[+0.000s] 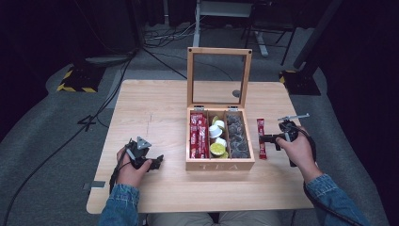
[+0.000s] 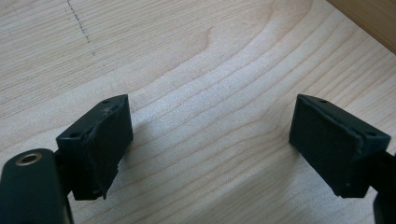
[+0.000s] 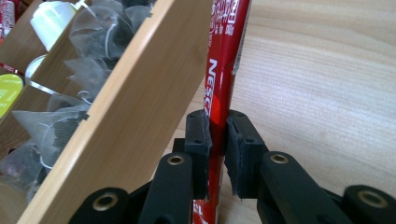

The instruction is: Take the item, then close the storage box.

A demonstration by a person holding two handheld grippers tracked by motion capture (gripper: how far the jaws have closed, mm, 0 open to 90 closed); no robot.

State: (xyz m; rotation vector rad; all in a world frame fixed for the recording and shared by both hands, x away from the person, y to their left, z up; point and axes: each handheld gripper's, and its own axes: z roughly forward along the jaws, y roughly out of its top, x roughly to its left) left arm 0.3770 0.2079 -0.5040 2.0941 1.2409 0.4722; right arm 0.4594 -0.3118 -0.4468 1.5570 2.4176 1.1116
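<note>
High view: an open wooden tea box [image 1: 219, 165] stands mid-counter [image 1: 155, 106], its glass lid upright at the back, with red sticks in its left compartment, small cups in the middle and dark tea bags on the right. A red coffee stick [image 1: 261, 138] lies just beside the box's right wall, and the right gripper [image 1: 269, 139] holds it near the middle. The left gripper [image 1: 157, 162] rests on bare wood left of the box.

Left gripper view: the jaws stand wide apart with nothing between them; only wood grain lies below.

Right gripper view: the jaws are closed on the coffee stick [image 3: 223, 65], pads flat on its two faces. The sachet looks light, thin and glossy, likely to bend or slide, so a mid-length pinch seems best. The box wall [image 3: 135, 107] rises close on one side; open counter lies on the other, leaving room to lift clear of the rim.
</note>
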